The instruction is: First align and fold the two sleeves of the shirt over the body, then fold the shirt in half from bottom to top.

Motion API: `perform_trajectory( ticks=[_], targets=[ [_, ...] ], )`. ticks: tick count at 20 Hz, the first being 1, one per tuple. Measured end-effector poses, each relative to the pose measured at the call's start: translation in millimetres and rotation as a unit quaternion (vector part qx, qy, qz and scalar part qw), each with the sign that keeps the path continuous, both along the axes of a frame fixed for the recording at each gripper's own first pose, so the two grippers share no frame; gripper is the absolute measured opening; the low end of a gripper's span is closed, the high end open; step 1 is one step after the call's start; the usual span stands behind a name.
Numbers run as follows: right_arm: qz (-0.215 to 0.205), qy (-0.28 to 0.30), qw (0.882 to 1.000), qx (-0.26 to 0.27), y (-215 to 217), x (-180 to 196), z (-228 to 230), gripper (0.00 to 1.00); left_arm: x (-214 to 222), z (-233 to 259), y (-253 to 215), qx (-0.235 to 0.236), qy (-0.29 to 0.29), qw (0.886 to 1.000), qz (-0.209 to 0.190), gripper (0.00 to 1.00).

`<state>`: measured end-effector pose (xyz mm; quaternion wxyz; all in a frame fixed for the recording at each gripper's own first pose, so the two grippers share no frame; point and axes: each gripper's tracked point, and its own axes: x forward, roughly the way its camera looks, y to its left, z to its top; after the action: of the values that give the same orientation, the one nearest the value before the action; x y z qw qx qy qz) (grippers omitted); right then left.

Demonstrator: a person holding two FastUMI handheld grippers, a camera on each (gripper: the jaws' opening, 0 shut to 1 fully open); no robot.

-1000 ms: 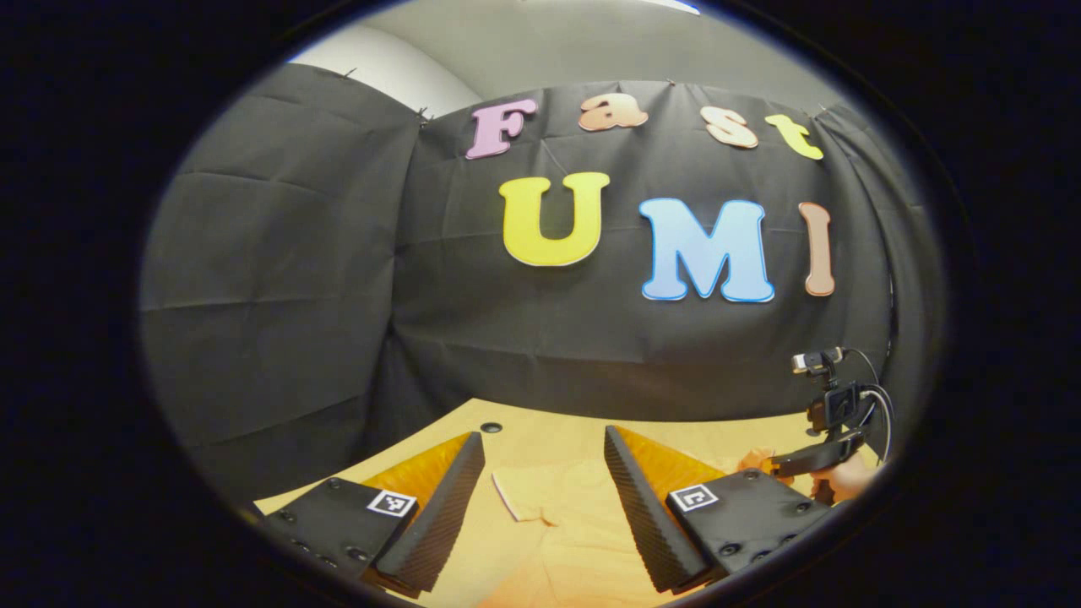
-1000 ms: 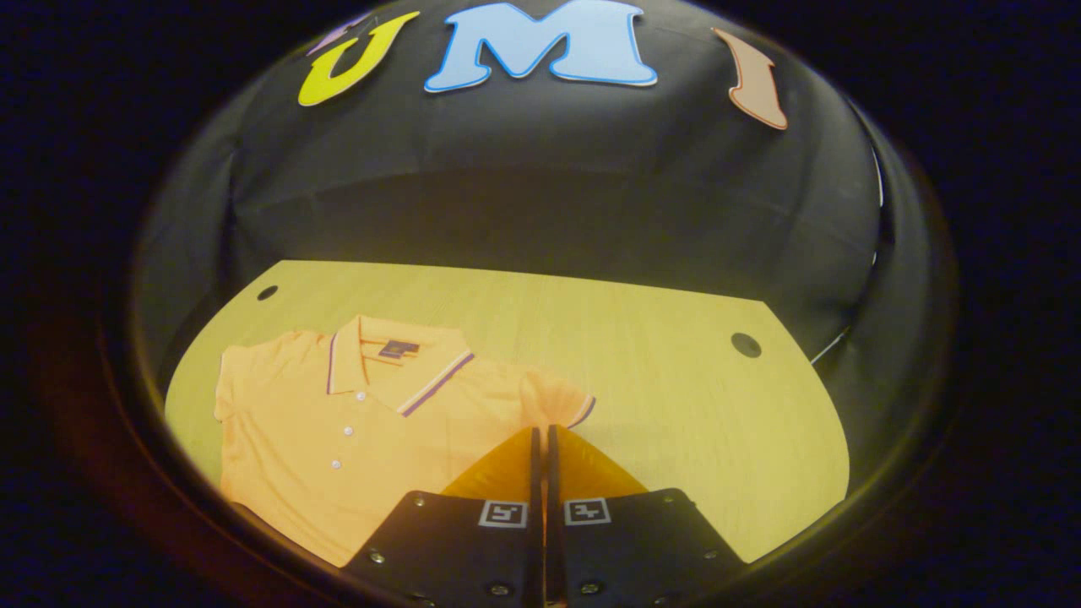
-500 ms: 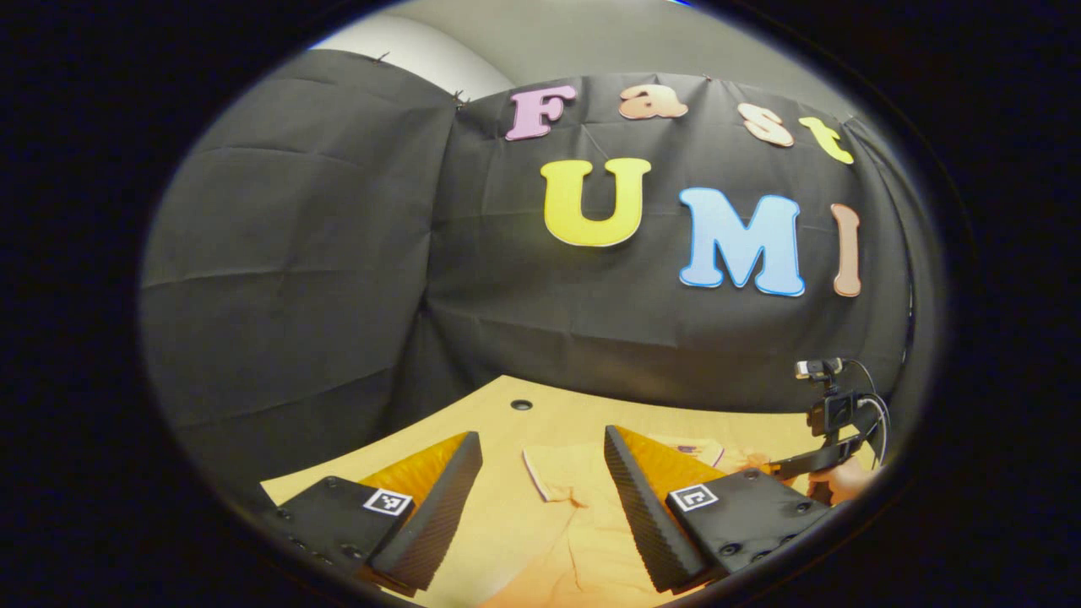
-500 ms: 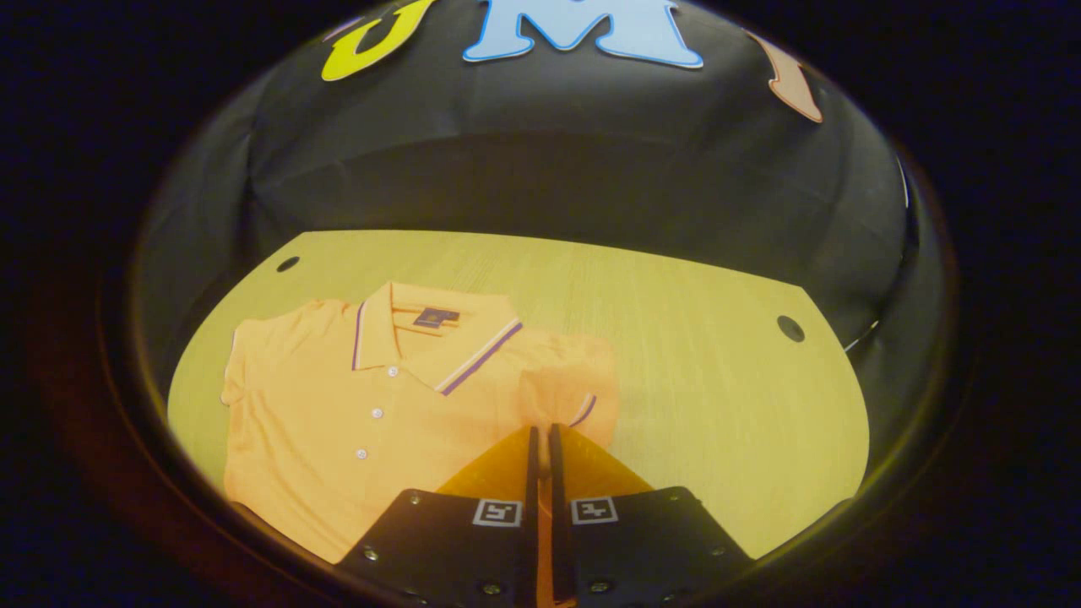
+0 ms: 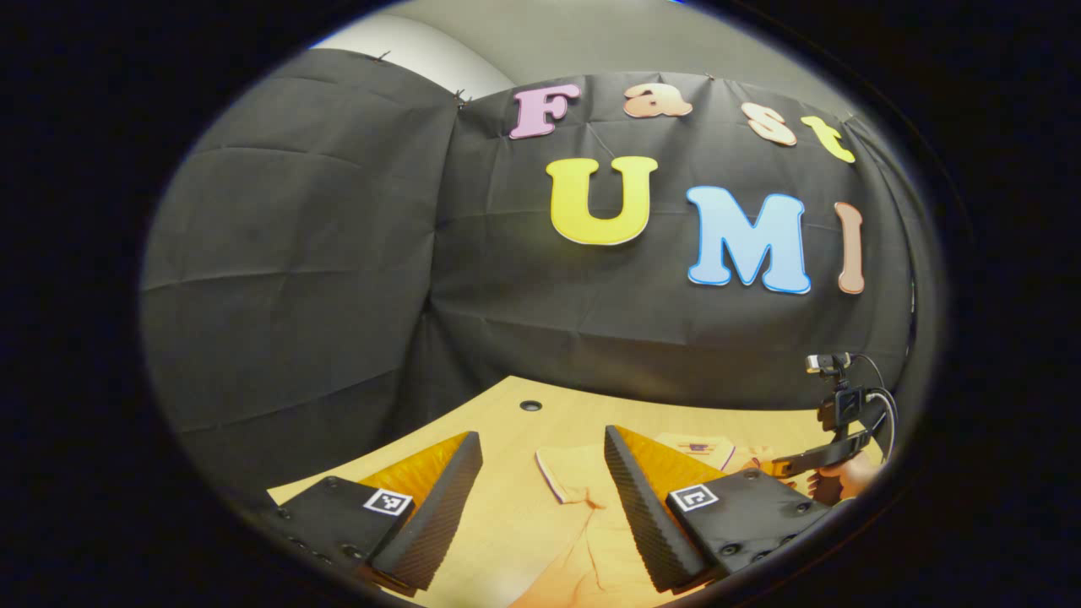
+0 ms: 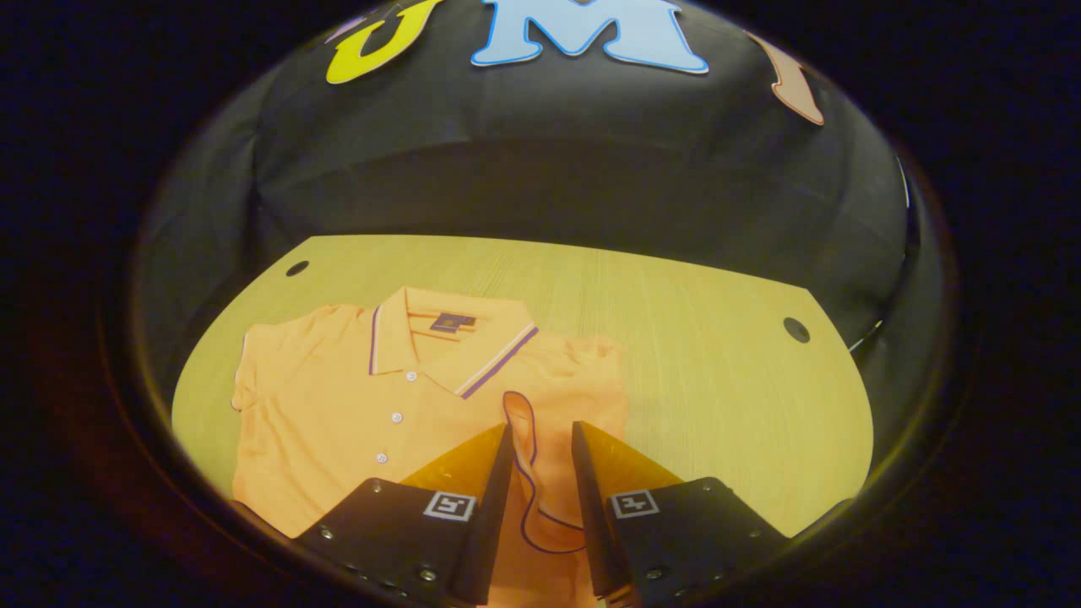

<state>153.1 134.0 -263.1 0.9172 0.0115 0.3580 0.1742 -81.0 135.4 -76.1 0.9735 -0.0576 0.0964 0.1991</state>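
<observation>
Orange shirt (image 6: 338, 405) flat on the wooden table (image 6: 718, 363), left of middle in the right gripper view, one sleeve (image 6: 540, 456) already flipped onto the body at bottom middle. Right gripper (image 6: 540, 507) just above that sleeve, jaws a little apart and pinching nothing, likely to let it drop. Left gripper (image 5: 540, 507) at the bottom of the left gripper view, jaws wide apart above the other sleeve (image 5: 574, 477), likely ready to grab

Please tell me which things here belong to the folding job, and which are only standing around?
Belong to the job:
- orange shirt
- its folded-in sleeve
- right gripper
- left gripper

Only around:
- table
</observation>
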Motion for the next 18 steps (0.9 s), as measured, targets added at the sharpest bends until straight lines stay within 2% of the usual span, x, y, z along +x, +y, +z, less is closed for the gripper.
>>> perform_trajectory(
  ticks=[1, 3, 4, 6, 14, 17, 18],
  targets=[
    [0.003, -0.006, 1.000, 0.003, 3, -3, 6, 0.52, 1, 0, 1, 0.000, 0.000, 1.000, -0.004, 0.95],
    [0.000, -0.015, 1.000, -0.001, 0, -10, 13, 0.75, 8, -1, 3, -0.002, -0.003, 1.000, -0.015, 0.95],
    [-0.002, -0.022, 1.000, 0.001, 1, -14, 18, 0.75, 11, -3, 3, -0.004, -0.004, 1.000, -0.023, 0.95],
    [-0.005, -0.027, 1.000, 0.001, 0, -28, 27, 0.95, 18, -9, 2, -0.006, -0.003, 0.999, -0.042, 0.95],
    [-0.051, -0.076, 0.995, 0.028, -2, -87, 84, 0.98, 55, -40, 5, -0.009, 0.016, 0.994, -0.108, 0.95],
    [-0.064, -0.094, 0.993, 0.043, -2, -112, 110, 0.97, 74, -61, 4, -0.021, 0.032, 0.991, -0.129, 0.95],
    [-0.067, -0.098, 0.992, 0.047, -3, -120, 118, 0.94, 81, -70, 4, -0.027, 0.040, 0.990, -0.135, 0.95]
  ],
)
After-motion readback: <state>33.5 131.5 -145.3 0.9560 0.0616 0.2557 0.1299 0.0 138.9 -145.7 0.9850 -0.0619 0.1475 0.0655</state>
